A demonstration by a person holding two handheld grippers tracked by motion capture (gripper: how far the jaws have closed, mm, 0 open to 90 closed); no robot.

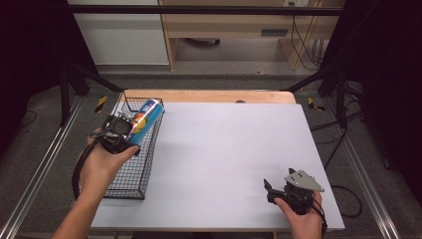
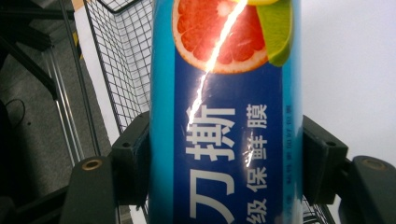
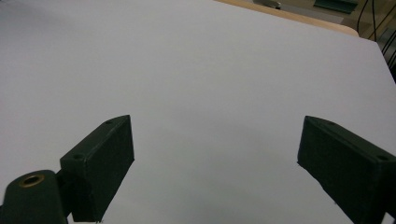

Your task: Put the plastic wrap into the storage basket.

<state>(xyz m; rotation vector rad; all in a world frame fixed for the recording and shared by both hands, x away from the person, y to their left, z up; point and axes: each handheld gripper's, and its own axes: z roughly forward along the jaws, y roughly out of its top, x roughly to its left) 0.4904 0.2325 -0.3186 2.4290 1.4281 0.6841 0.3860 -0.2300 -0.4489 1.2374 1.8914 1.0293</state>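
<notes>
At the left of the high view, the left claw (image 1: 130, 130) pinches a blue box of cling film (image 1: 145, 119), a long narrow carton printed with a grapefruit slice and a lime wedge. The box is held over the far end of the wire basket (image 1: 130, 186), which sits along the left edge of the desk (image 1: 224, 159). In the left gripper view both jaws press flat against the two sides of the box (image 2: 224, 116), with the basket mesh (image 2: 121, 60) behind it at the upper left and the pale desk surface at the right.

At the lower right of the high view, the right claw (image 1: 269, 189) rests low over the desk, near its front edge and well apart from the basket. Its jaws are spread wide with nothing between them; the right gripper view shows bare desk (image 3: 210, 84) in the gap.

As a judgement: the grasp is secure, but whether the box touches the basket floor cannot be told. The work looks about midway, with the box either going into the basket or coming out of it. What remains is to carry it to its place and let go; the right claw has no part yet.
</notes>
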